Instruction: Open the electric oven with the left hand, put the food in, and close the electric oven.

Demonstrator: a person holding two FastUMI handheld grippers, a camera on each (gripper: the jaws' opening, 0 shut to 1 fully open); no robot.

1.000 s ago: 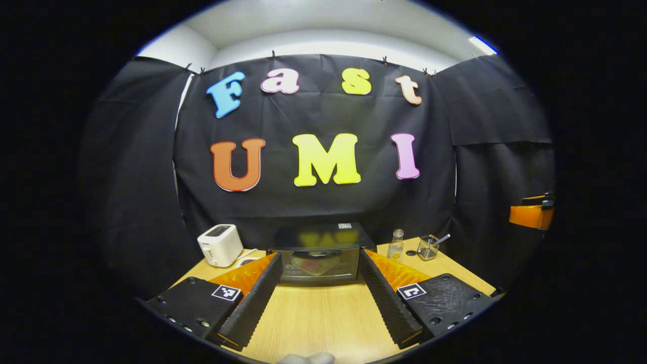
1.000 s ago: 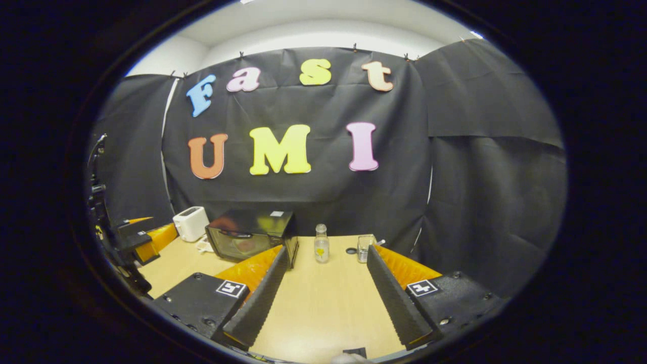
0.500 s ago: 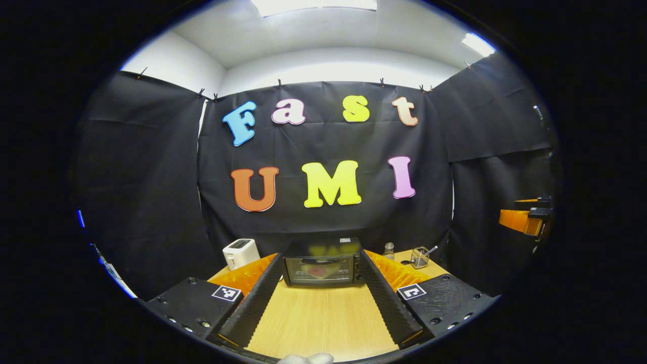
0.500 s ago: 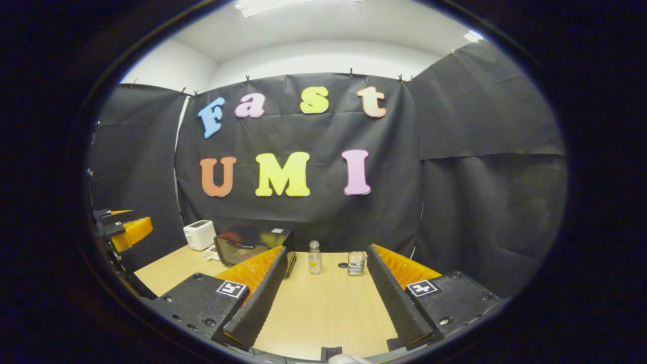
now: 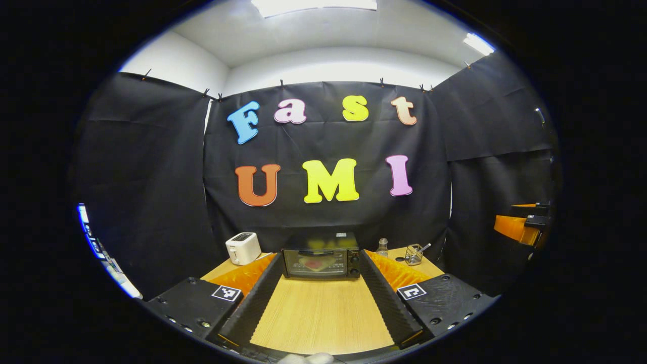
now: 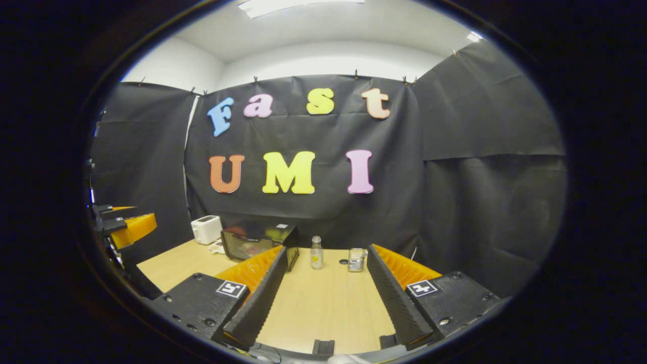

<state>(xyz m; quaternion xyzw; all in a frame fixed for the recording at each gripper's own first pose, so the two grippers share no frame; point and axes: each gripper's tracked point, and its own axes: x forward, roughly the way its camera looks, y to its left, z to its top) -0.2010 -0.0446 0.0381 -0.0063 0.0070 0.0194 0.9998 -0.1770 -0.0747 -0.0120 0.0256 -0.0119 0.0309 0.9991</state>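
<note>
- The left gripper is spread wide and empty over the wooden table, well short of the electric oven, which sits framed between its fingers.
- The right gripper is likewise wide apart with nothing held, aimed right of the oven toward a small glass bottle.
- Judging by the shut door and the reddish food behind the glass, the task looks finished; keep both grippers clear of the oven.
- The oven is a black box with side knobs, beside a white toaster.

Staged recording booth, not real kitchen: black cloth wall clipped up around wooden table; toaster, electric oven as props; ceiling light panel.
</note>
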